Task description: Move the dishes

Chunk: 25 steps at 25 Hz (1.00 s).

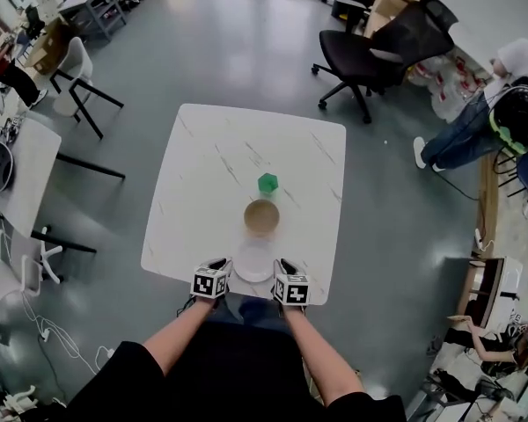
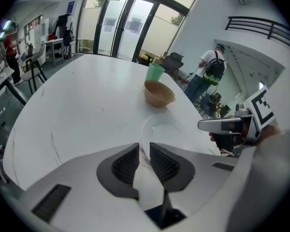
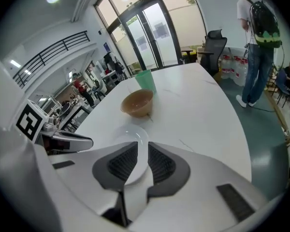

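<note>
The left gripper [image 1: 220, 265] sits at the bench's [image 1: 198, 178] near edge, its fingers [image 2: 125, 164] drawn narrow on the left rim of the white plate [image 1: 253, 263]. The plate lies flat at that edge, between both grippers. Just beyond it stands a tan bowl [image 1: 261, 217], and past that a green cup [image 1: 267, 183], close behind the bowl. The right gripper [image 1: 282, 266] has its fingers [image 3: 160, 164] narrow too, pinching the plate's right rim.
</note>
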Each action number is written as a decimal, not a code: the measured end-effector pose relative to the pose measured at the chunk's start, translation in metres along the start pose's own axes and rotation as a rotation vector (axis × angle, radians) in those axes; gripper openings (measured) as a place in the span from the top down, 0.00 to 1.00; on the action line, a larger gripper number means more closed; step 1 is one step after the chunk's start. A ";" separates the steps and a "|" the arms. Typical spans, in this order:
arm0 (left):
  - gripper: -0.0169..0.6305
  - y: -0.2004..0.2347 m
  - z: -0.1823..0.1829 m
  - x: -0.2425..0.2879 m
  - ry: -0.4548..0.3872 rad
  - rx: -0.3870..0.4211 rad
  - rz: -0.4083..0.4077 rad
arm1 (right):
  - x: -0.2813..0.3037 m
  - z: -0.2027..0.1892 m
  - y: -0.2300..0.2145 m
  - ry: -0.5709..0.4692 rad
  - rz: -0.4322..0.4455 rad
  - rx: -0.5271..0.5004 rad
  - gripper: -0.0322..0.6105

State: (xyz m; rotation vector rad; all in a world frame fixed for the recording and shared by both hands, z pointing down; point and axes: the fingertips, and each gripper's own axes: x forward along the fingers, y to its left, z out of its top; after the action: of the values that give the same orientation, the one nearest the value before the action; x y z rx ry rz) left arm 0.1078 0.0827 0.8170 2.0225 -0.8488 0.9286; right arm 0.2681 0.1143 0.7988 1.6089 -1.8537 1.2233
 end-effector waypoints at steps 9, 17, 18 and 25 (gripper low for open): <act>0.91 -0.035 0.036 -0.101 -0.246 0.049 -0.089 | -0.071 0.047 0.066 -0.235 0.025 -0.032 0.86; 0.95 -0.046 0.029 -0.209 -0.405 0.131 -0.246 | -0.121 0.044 0.200 -0.365 0.052 -0.123 0.92; 0.95 -0.044 0.025 -0.221 -0.418 0.140 -0.256 | -0.128 0.041 0.216 -0.381 0.035 -0.136 0.92; 0.95 -0.015 -0.006 -0.301 -0.516 0.233 -0.290 | -0.163 0.000 0.307 -0.470 -0.093 -0.125 0.92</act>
State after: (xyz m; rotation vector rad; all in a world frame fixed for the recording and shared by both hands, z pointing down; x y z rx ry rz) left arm -0.0380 0.1716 0.5690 2.5609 -0.7006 0.3552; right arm 0.0230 0.1965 0.5663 2.0099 -2.0444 0.7121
